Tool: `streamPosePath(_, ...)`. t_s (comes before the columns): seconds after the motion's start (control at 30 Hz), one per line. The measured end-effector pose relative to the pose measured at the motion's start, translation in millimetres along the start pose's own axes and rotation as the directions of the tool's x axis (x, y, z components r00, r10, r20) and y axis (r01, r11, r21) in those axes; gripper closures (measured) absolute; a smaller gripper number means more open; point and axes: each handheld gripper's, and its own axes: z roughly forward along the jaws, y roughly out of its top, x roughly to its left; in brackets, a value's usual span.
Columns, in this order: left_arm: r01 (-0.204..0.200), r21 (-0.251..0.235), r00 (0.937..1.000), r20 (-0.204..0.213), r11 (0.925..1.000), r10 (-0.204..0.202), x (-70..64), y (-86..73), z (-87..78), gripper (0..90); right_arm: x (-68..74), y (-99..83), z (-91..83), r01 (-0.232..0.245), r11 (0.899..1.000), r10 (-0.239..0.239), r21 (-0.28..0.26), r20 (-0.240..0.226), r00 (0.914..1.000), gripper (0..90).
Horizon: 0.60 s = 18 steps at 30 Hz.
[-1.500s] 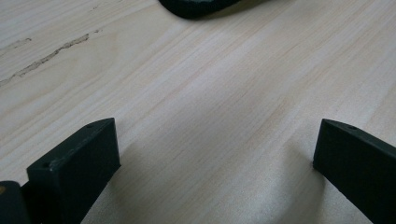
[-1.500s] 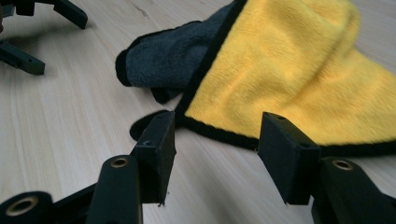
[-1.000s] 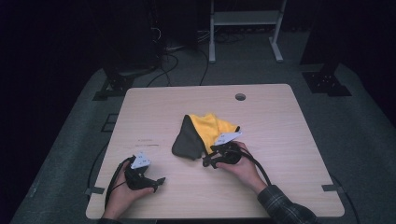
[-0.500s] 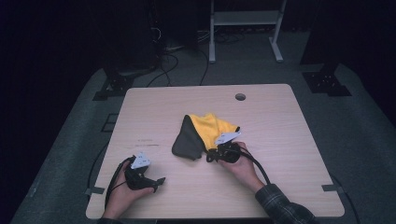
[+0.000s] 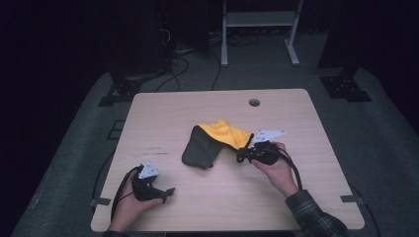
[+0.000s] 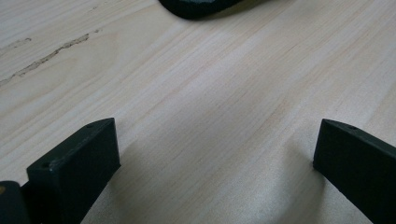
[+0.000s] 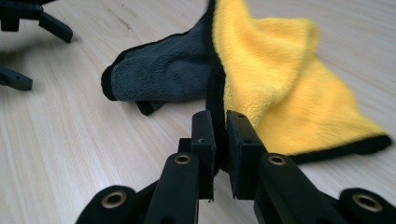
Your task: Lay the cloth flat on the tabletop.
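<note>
Jaws: right gripper (image 7: 218,122) clamped on the cloth's black hem; left gripper (image 6: 215,154) wide open, holding nothing.
Table (image 5: 163,111): wooden.
Cloth (image 5: 213,143): mid-table, lying leftward from the right gripper, apart from the left.

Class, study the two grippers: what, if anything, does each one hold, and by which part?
The right gripper is shut on the cloth, pinching its black-trimmed edge where yellow meets grey. The left gripper is open over the table, holding nothing.
</note>
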Motion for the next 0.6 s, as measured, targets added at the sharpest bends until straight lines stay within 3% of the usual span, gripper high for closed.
streamPosePath(0.27, 0.000, 0.002, 1.0000, 0.000, 1.0000, 0.000, 0.0, 0.1, -0.2, 0.0, -22.9, -15.2, -45.6, -0.034, 0.999, 0.035, -0.020, 0.040, 0.9986, 81.7)
streamPosePath(0.6, -0.001, 0.004, 1.0000, -0.001, 1.0000, 0.001, -0.1, -0.4, -0.8, 0.0, -34.7, -37.2, -79.9, -0.062, 0.998, 0.062, -0.002, 0.069, 0.9957, 81.5)
